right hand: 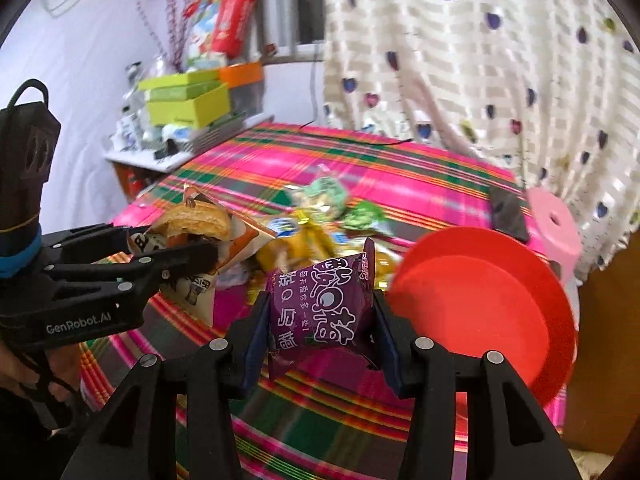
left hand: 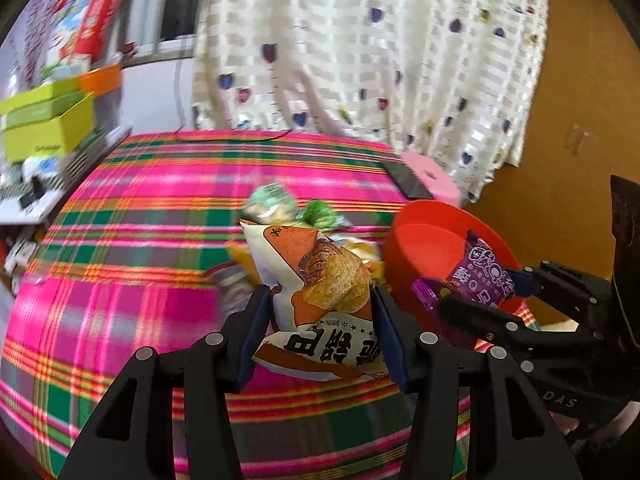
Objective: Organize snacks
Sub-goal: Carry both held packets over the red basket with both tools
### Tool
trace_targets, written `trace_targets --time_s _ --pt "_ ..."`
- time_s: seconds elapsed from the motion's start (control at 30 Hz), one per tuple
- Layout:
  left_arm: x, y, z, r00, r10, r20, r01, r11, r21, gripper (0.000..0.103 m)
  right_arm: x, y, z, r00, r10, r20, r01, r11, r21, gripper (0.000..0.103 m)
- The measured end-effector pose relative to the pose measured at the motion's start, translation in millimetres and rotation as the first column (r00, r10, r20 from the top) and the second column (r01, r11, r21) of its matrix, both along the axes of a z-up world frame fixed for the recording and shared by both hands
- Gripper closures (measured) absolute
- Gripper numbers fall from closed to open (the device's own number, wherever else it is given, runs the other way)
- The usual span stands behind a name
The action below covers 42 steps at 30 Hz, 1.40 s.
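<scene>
Left tongs (left hand: 320, 332) grip my white bread packet (left hand: 320, 288) upright above the plaid-covered bed (left hand: 120, 280); red bowl (left hand: 424, 240) lies rightward. Right tongs (right hand: 320, 332) clamp my purple packet (right hand: 320, 304), bowl (right hand: 480, 300) just right, nearer this hand.

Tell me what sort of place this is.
Probably a lived-in room at home: a plaid cloth covers the surface, a heart-patterned curtain hangs behind, and boxes clutter a side shelf.
</scene>
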<state>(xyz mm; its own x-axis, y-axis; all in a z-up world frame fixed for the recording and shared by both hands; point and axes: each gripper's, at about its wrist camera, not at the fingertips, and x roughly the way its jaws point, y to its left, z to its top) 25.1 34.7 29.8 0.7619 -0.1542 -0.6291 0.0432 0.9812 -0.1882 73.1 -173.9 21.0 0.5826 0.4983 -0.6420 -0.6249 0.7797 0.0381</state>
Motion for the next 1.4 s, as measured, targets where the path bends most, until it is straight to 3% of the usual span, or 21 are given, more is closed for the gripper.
trace_targets --time_s 0.6,1.4 --pt "58.8 -92.7 3.1 0.978 -0.203 -0.038 0.205 0.977 0.054 0.051 37.2 -86.1 -11.1 0.983 -0.184 -0.025 0.185 0.982 0.027 0.057" --pt "97.6 -141.8 -26.9 0.943 -0.304 -0.133 0.315 0.946 0.073 0.051 68.3 -125.1 -41.2 0.955 -0.270 -0.121 0.271 0.962 -0.009 0.056"
